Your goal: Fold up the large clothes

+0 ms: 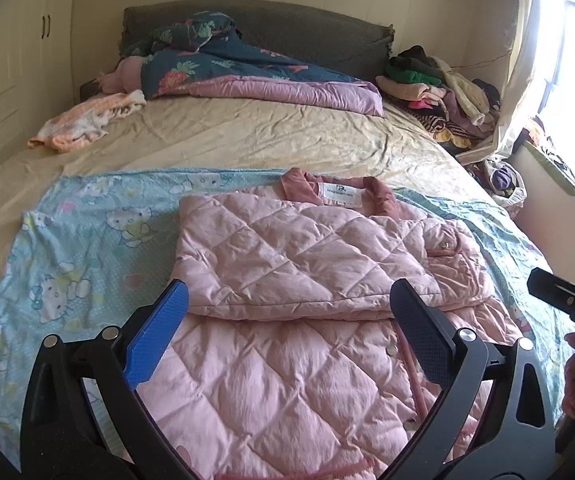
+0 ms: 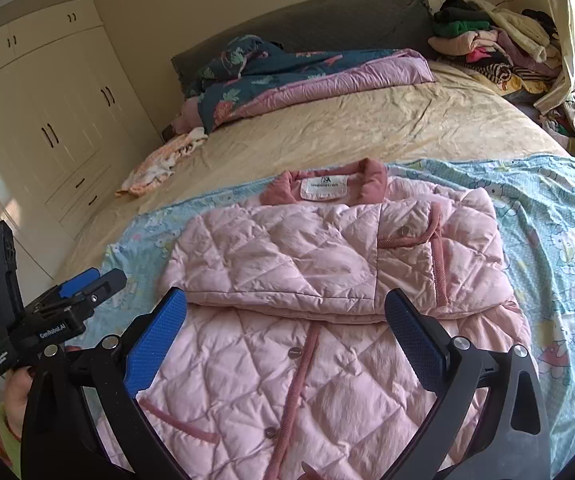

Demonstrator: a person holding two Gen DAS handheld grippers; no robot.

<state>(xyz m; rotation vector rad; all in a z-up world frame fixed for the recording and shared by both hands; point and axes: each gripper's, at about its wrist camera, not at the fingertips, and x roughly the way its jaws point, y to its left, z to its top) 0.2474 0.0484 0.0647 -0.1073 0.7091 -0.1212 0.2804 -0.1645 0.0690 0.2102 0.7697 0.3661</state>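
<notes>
The pink quilted jacket [image 1: 287, 280] lies on a light-blue cartoon-print sheet [image 1: 87, 240] spread over the bed [image 1: 247, 136], front up, both sleeves folded across the chest. Its lower half fills the gap between the jaws of each gripper, and the folded sleeve edge runs just ahead of the fingertips in both views.

The left gripper [image 1: 289, 300] hovers over the hem with its jaws spread wide, nothing between them. The right gripper [image 2: 285, 308] is the same – jaws wide apart, holding nothing, above the button placket.

Beyond the jaws, at the collar, a white neck label [image 2: 323, 188] carries a small logo and a line of print too blurred to read. In the right wrist view the left gripper's body shows to the left of the jaws, and white lettering on it reads "GenRobot.AI" – a smaller line beside it is not legible.

Far ahead of the jaws lie a dark floral quilt [image 1: 223, 64] and, to the right, a heap of clothes [image 1: 439, 88].
</notes>
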